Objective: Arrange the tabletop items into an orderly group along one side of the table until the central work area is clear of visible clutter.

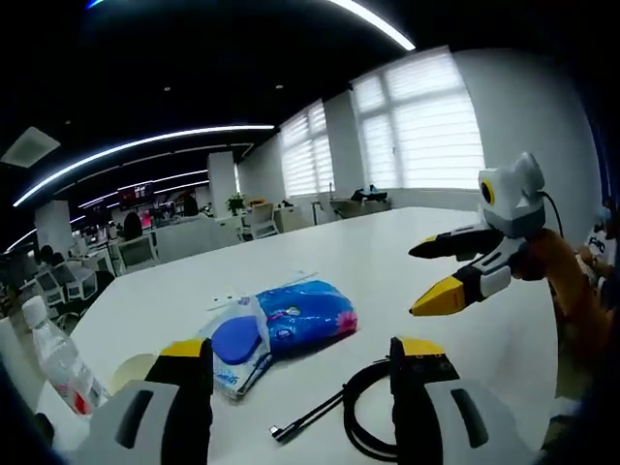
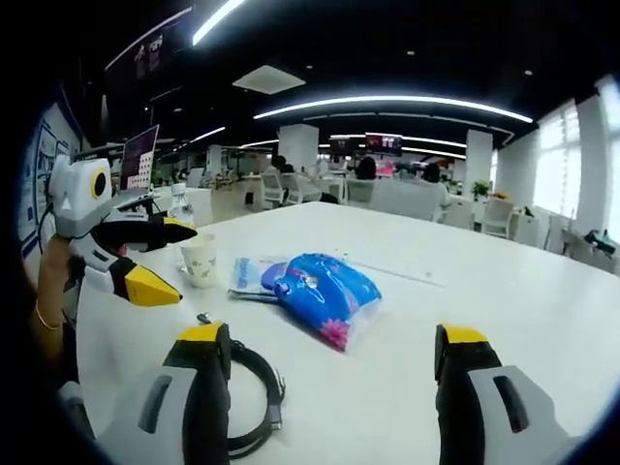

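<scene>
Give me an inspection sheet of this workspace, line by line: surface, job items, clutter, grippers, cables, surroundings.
Surface: white table, large and mostly bare.
Job's things: blue packet lying on a flat wipes pack; paper cup upright; plastic bottle near the table edge.
Clutter: nothing seen beyond these.
Grippers: left gripper open, empty; right gripper open, empty.
Cables: black cable coiled on the table.
Surroundings: open office, desks, chairs, blinds.
</scene>
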A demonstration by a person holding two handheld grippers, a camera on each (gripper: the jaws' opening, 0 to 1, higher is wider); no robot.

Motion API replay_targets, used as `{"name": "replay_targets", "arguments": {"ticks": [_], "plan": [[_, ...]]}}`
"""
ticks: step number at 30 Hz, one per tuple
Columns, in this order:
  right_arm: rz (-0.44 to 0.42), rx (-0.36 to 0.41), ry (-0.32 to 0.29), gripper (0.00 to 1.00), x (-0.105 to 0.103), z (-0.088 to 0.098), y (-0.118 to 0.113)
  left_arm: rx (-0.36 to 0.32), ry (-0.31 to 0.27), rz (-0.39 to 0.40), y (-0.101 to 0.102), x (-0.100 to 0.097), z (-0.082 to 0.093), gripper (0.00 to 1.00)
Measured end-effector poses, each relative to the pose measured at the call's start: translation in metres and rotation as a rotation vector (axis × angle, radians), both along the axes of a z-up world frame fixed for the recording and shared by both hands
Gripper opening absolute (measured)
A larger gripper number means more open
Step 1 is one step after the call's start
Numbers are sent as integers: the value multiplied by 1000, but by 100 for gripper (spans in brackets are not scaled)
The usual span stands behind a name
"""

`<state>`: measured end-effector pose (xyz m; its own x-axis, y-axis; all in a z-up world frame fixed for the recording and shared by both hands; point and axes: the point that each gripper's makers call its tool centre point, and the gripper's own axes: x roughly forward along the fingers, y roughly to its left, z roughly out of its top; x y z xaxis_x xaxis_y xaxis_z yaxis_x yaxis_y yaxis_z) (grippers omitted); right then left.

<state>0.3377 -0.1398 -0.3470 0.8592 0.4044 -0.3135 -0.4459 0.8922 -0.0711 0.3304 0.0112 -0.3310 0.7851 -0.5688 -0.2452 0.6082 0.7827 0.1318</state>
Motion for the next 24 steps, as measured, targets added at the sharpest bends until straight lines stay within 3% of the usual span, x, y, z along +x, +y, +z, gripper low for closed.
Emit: {"name": "replay_targets", "arguments": {"ticks": [24], "plan": [[-6,23,24,82,31,-4,-2,36,25,1,0,33,-1,74]]}}
